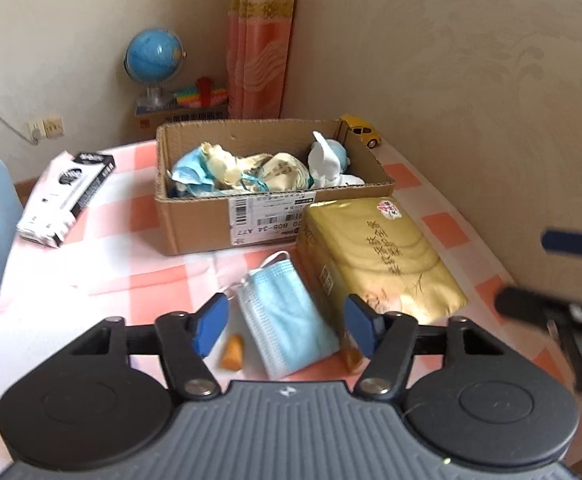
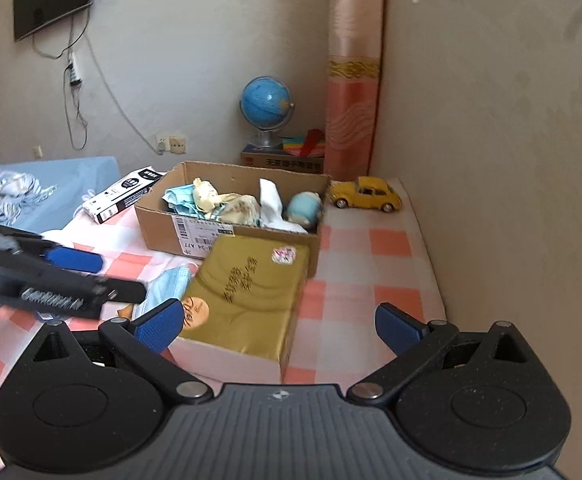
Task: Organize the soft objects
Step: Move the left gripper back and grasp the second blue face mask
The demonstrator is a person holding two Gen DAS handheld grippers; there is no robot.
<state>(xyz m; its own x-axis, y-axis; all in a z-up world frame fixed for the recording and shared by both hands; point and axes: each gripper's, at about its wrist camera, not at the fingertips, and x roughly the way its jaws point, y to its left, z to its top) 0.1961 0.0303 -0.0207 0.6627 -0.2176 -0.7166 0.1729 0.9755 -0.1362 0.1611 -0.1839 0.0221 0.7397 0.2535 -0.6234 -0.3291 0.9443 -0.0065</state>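
Two risks stand out. Cardboard box [image 1: 275, 184], frame centre, already brims with soft things. Gold pack [image 1: 379, 256] crowds the blue mask [image 1: 287, 316], lower centre, straddled by the half-spread left gripper [image 1: 287, 322]; pads might snag the pack. Right gripper [image 2: 279, 326] gapes, empty.

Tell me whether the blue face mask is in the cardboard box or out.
Out: the blue face mask lies flat on the checked cloth, in front of the cardboard box.

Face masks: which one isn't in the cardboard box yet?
The flat blue face mask on the checked cloth, beside the gold package. The other, crumpled blue mask already lies inside the cardboard box.
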